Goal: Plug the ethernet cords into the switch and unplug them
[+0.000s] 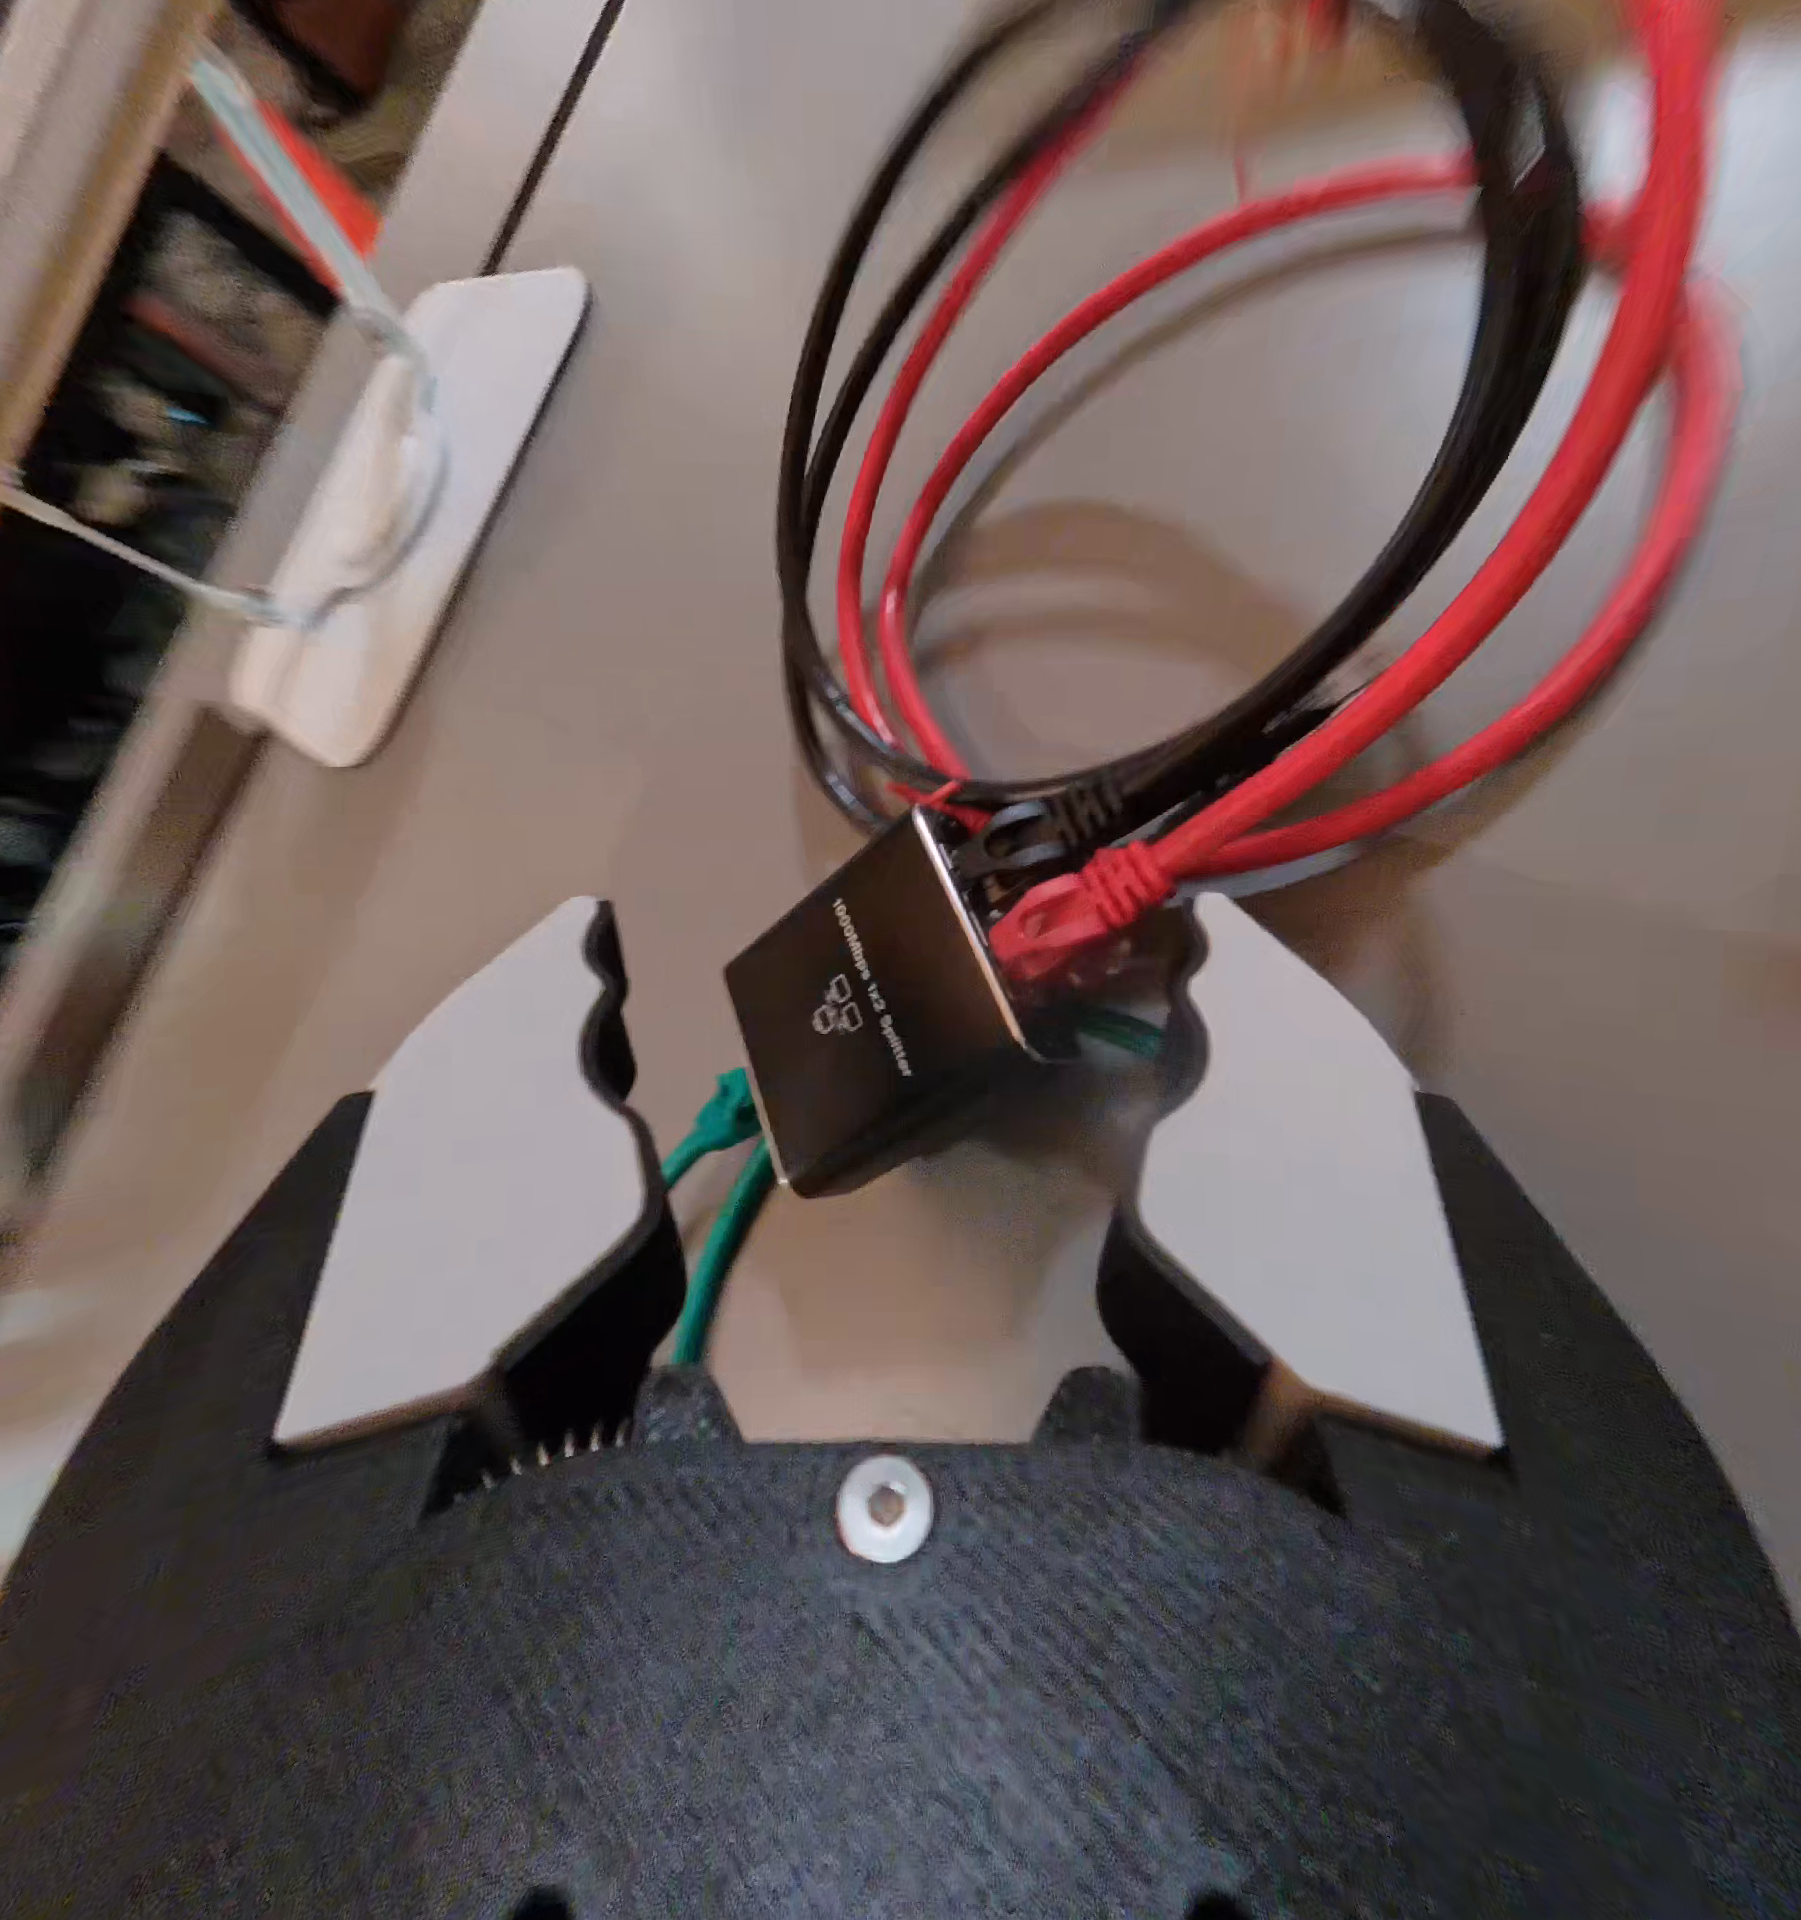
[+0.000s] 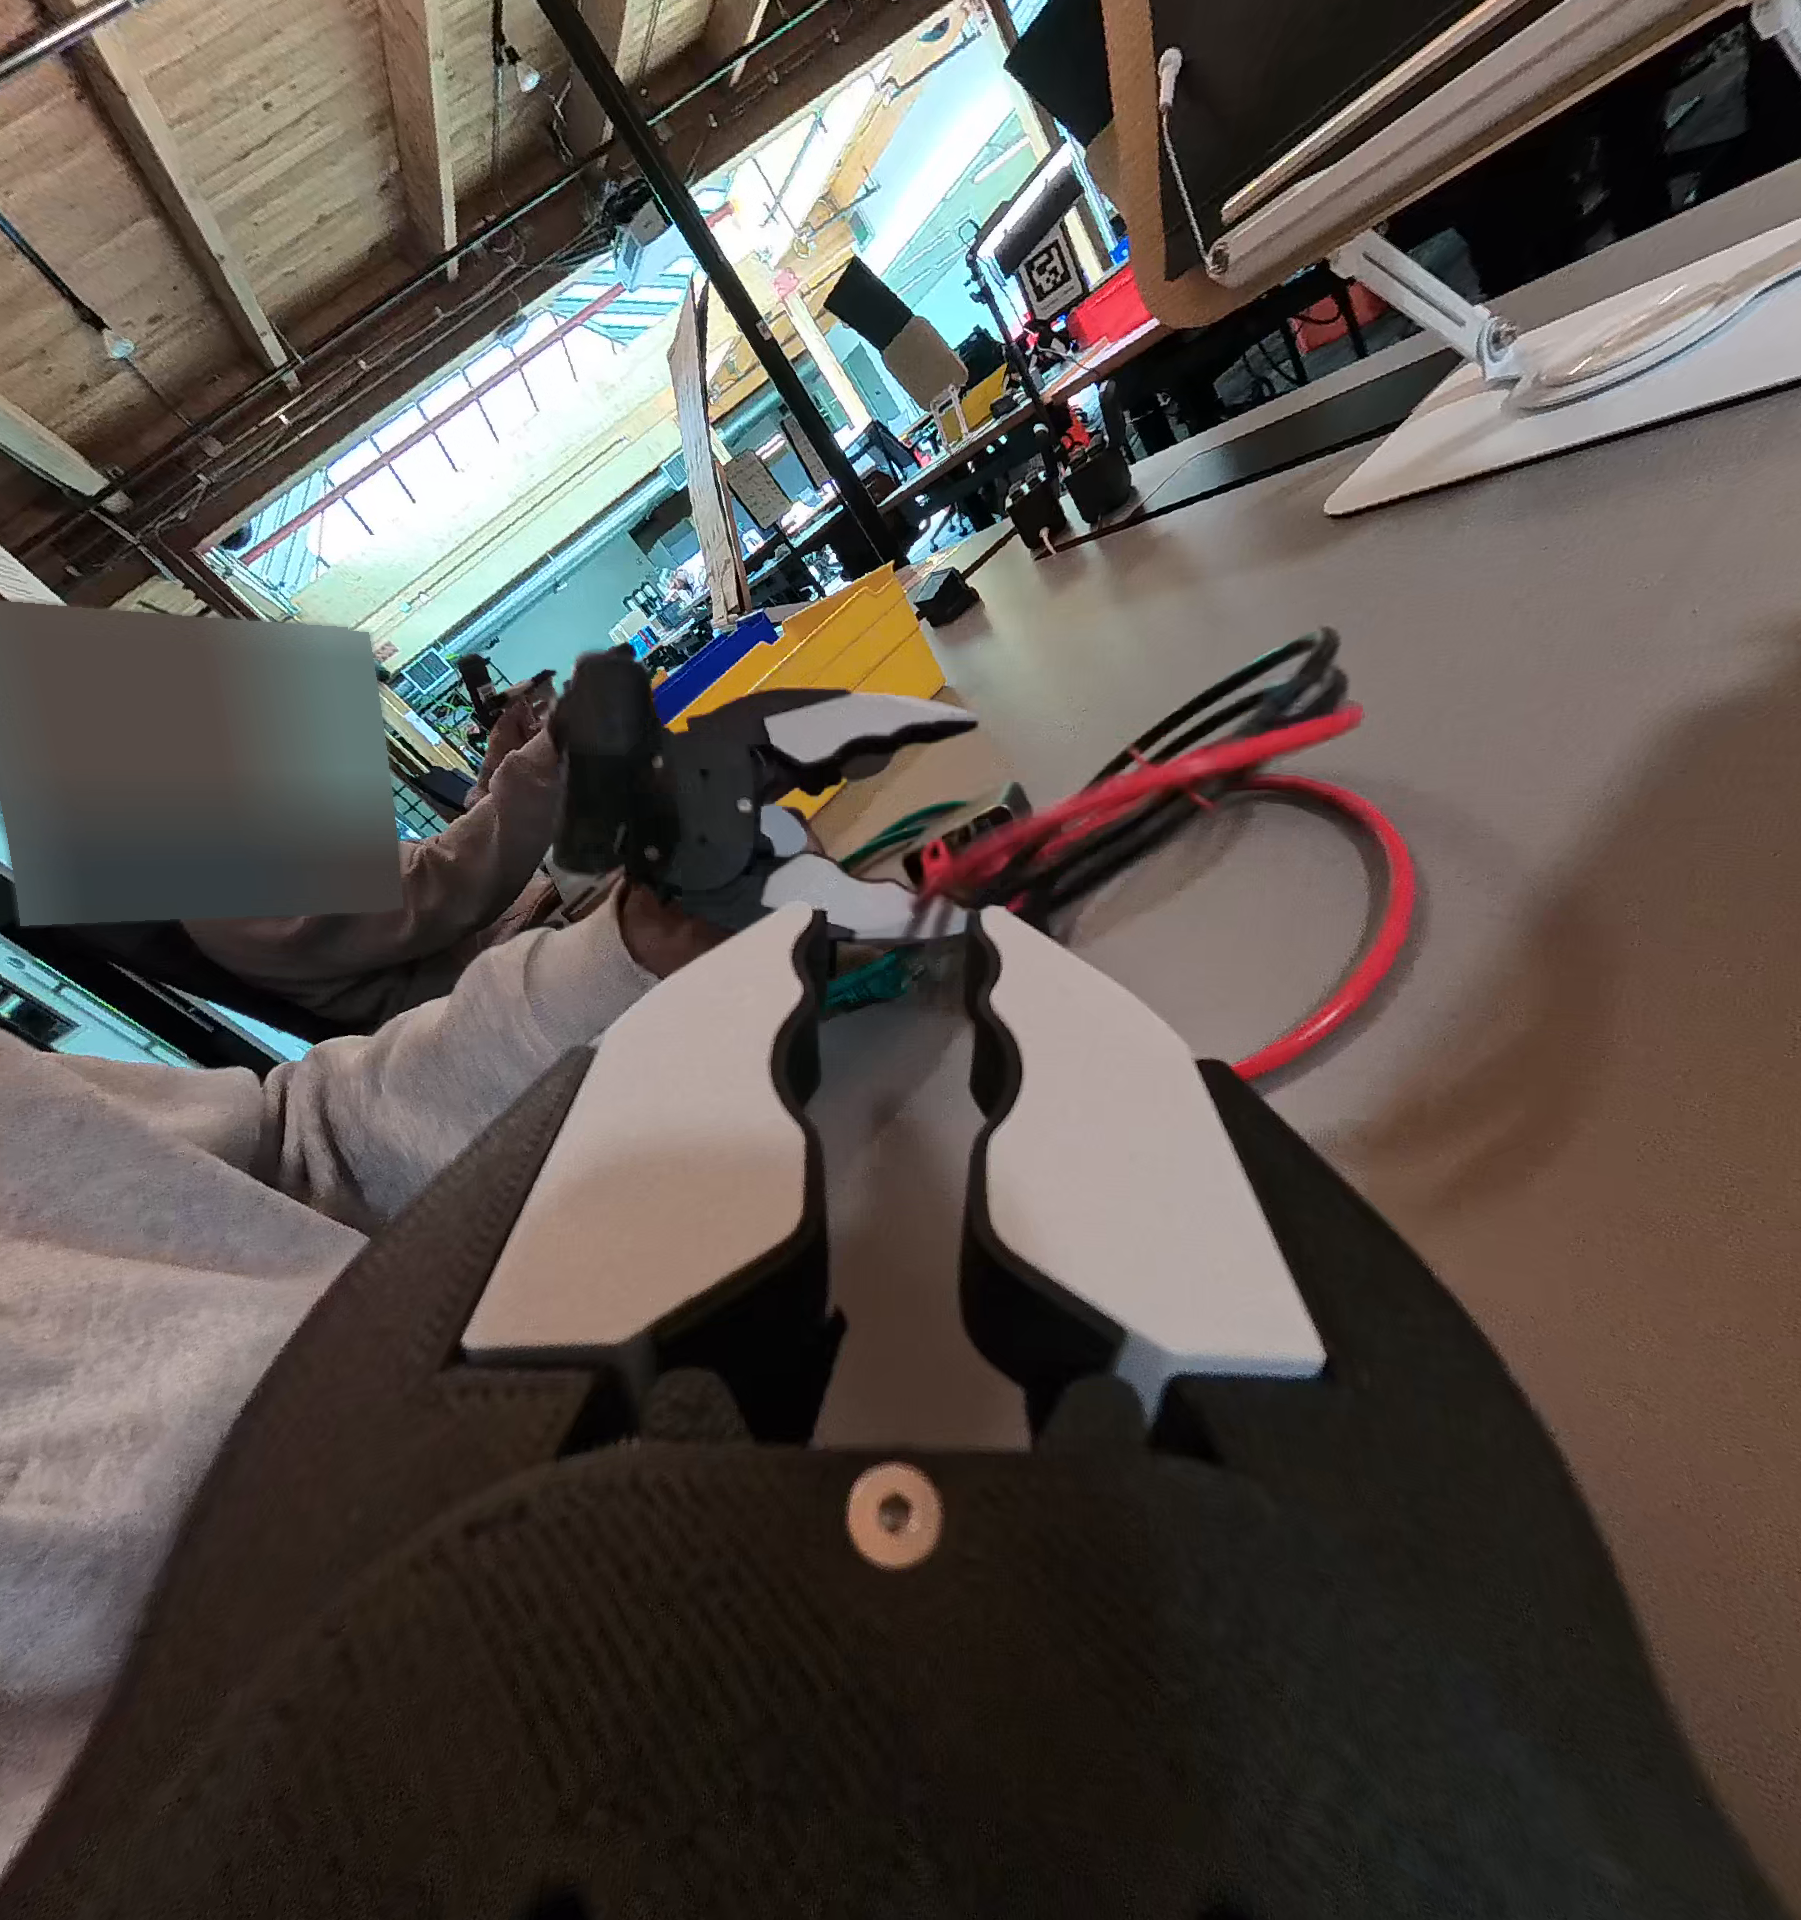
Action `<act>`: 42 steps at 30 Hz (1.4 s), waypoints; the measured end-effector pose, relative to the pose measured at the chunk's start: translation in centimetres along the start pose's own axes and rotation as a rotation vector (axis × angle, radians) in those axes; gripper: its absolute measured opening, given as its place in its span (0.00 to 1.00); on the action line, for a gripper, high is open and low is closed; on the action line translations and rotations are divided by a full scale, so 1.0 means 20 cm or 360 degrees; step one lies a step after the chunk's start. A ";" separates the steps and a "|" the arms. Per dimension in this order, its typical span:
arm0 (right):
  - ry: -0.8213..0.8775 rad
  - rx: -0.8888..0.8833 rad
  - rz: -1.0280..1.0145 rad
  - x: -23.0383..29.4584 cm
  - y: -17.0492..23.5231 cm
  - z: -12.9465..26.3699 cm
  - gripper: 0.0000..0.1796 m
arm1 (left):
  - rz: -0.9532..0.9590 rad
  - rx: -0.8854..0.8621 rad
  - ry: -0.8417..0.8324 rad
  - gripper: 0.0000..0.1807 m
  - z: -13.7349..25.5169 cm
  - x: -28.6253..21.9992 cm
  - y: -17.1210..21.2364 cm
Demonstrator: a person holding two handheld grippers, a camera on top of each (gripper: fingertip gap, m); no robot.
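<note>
At frame centre, the left gripper (image 1: 901, 961) stands wide around the black switch (image 1: 875, 1029) carrying red (image 1: 1067, 920) and black plugs (image 1: 1010, 847); the right gripper (image 2: 896, 940) is narrow, empty.

Both grippers (image 1: 901, 977) (image 2: 896, 940) have ridged black bodies, pale grey finger plates and a silver screw (image 1: 883, 1508) at six o'clock; grey sleeve (image 2: 148, 1195).

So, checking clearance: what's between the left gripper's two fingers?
The black switch with its red plug, plus a green cord; left wrist view.
</note>
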State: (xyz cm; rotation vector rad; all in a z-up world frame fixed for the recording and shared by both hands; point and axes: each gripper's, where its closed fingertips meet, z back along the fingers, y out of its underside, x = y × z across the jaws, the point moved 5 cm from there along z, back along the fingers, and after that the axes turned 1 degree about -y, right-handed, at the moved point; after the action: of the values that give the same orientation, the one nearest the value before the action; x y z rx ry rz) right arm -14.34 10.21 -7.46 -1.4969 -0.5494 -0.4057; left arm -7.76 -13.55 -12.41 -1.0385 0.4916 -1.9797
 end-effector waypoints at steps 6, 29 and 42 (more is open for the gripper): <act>-0.0036 -0.0002 -0.0074 -0.01 0.00 0.01 0.14 | 0.0593 -0.0399 0.0416 0.63 0.15 0.13 -0.05; -0.0054 -0.0059 -0.0070 0.02 -0.01 0.02 0.13 | 0.1230 -0.0626 0.0615 0.42 0.17 0.27 0.06; -0.0062 -0.0042 -0.0070 0.02 -0.01 0.02 0.13 | 0.1261 -0.0594 0.0692 0.37 0.15 0.25 0.10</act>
State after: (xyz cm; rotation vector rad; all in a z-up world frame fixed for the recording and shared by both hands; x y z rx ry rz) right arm -14.05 10.55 -7.08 -1.5229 -0.6108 -0.4202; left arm -6.01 -18.68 -9.56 -0.4732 1.3195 -1.3943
